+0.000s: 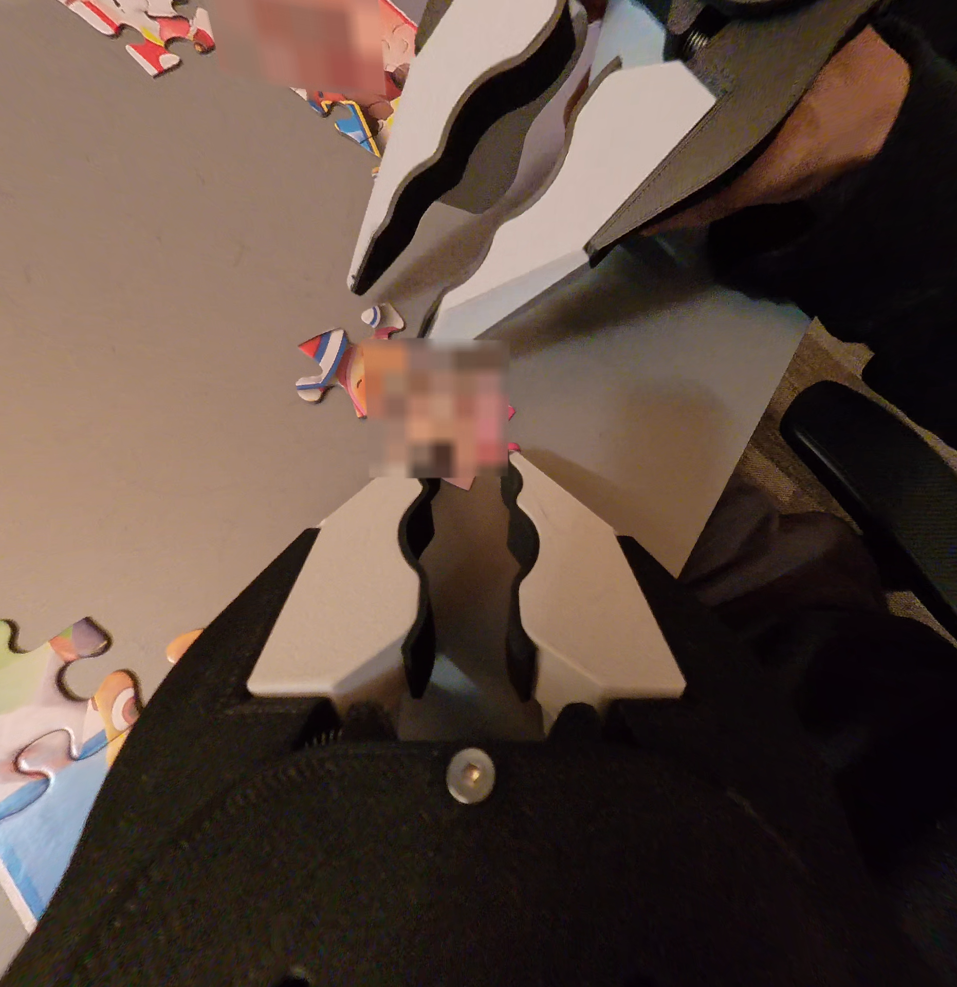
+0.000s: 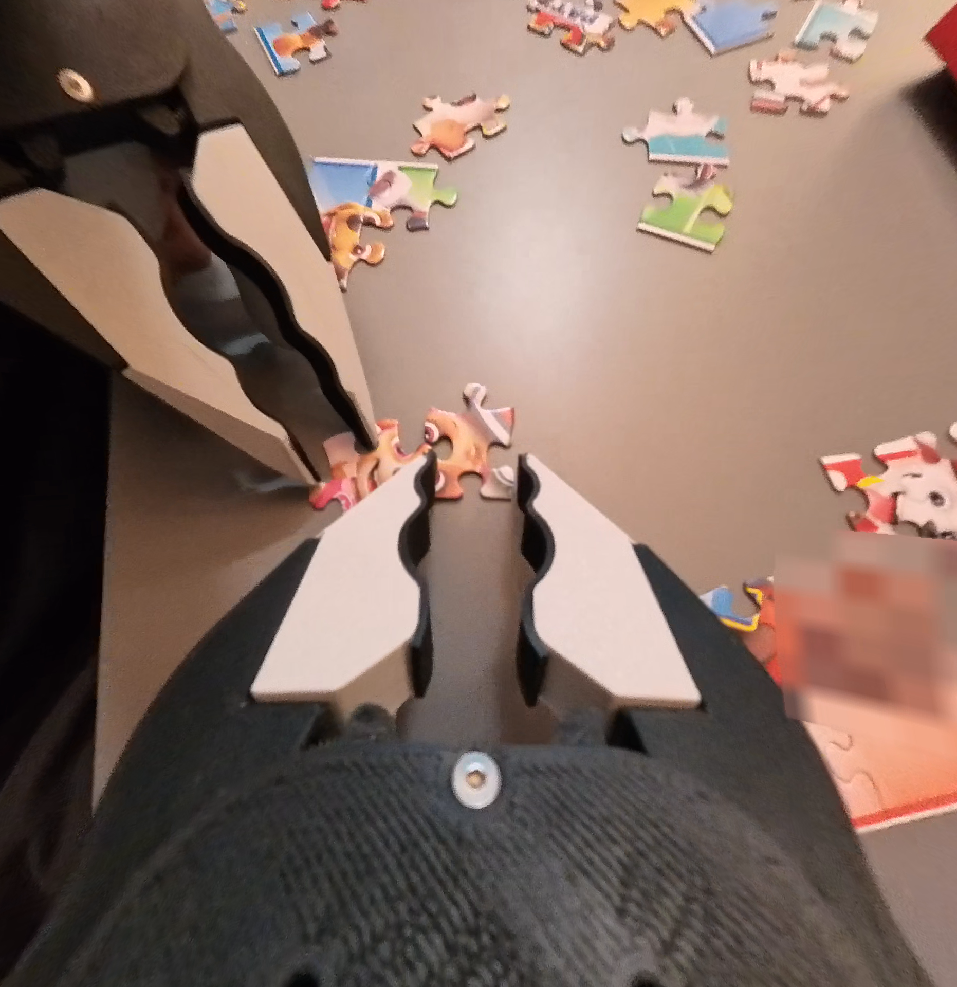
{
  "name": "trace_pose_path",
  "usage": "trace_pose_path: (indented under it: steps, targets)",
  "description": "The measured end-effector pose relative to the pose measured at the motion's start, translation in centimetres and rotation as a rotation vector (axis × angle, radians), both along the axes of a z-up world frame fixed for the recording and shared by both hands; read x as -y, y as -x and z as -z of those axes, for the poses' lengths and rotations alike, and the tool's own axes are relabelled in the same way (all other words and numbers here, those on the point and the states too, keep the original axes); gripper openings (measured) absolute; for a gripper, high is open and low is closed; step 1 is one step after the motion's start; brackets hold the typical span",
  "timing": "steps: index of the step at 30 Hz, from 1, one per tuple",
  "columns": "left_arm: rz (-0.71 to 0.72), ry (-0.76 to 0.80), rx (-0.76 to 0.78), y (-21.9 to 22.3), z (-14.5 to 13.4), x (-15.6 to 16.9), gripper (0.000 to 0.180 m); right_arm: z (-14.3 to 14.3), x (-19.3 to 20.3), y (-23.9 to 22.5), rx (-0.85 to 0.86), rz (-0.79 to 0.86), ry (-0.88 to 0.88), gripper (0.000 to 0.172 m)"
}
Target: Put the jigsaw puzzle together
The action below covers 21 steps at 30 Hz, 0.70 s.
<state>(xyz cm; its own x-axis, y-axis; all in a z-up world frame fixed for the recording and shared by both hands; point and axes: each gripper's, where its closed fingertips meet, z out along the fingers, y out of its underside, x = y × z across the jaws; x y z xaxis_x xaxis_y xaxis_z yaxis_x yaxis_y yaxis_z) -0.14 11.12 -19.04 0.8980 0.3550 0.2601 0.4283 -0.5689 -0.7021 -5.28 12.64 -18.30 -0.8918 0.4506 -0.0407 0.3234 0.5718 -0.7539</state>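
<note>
— Where are the grippers sitting?
— The right gripper (image 2: pixel 473 467) is hanging open just short of the orange puzzle piece (image 2: pixel 457 446). The left gripper (image 2: pixel 340 443) is touching the pink piece (image 2: pixel 353 470) beside it; grip unclear.

Two joined puzzle pieces (image 2: pixel 412 459) lie on the table (image 2: pixel 572 320), between both grippers; more pieces (image 2: pixel 684 176) lie behind, maybe loose.

Dim warm light, soft blur, fisheye-warped edges.

A grey table (image 2: pixel 599 331) carries scattered colourful jigsaw pieces (image 2: pixel 684 208).
</note>
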Motion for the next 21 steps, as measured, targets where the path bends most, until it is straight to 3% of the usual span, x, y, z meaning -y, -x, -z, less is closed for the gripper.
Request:
trace_pose_path:
  steps: [6,12,21]
  targets:
    - [-0.001,0.011,-0.009,0.2,0.1,0.1,0.014,0.0,1.0,-0.7,0.111,-0.134,0.087,0.038]
    - [0.002,0.018,-0.022,0.3,0.1,0.2,0.013,0.1,1.6,-2.1,0.228,-0.282,0.090,0.033]
    - [-0.053,-0.068,-0.047,1.8,-1.5,0.4,0.023,-0.9,0.8,-1.4,0.016,-0.023,0.106,0.040]
